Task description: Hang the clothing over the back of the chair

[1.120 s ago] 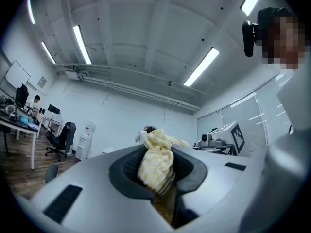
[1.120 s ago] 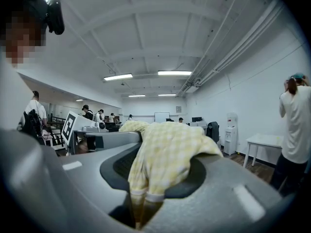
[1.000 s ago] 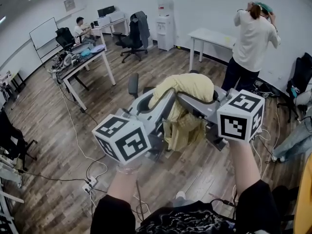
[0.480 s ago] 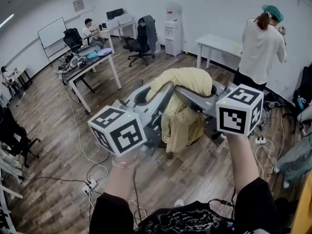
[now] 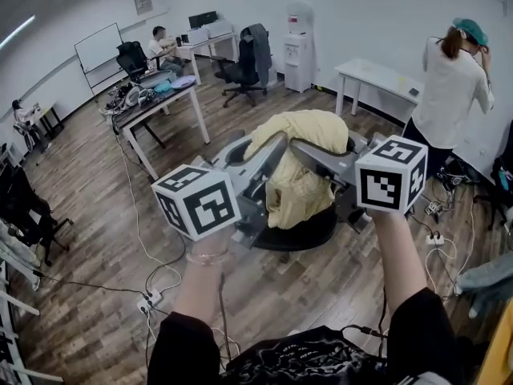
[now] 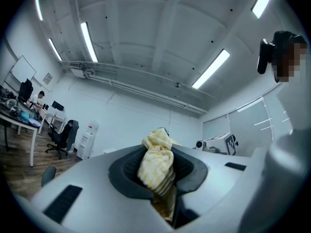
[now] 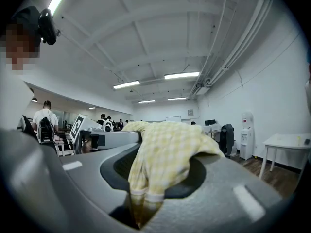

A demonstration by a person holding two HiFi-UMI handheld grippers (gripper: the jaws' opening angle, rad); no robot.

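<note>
A pale yellow checked garment point(image 5: 300, 167) hangs bunched in the air in front of me, held from both sides. My left gripper point(image 5: 271, 152) is shut on one part of it; in the left gripper view the cloth point(image 6: 156, 161) is pinched between the dark pads of the left gripper point(image 6: 158, 181). My right gripper point(image 5: 304, 149) is shut on another part, and in the right gripper view the fabric point(image 7: 167, 149) drapes over the jaws of the right gripper point(image 7: 148, 183). Just below the garment shows a rounded black part of a chair point(image 5: 309, 233); the cloth hides the rest of it.
A desk point(image 5: 156, 107) piled with gear stands at the left, and a black office chair with a jacket on it point(image 5: 252, 54) behind it. A water dispenser point(image 5: 298, 34) and a white table point(image 5: 377, 74) line the far wall. A person point(image 5: 453, 87) stands at the right. Cables point(image 5: 148, 295) cross the floor.
Both grippers have carried the garment forward and slightly up. The black chair part now lies right under the hanging cloth. Both grips are unchanged.
</note>
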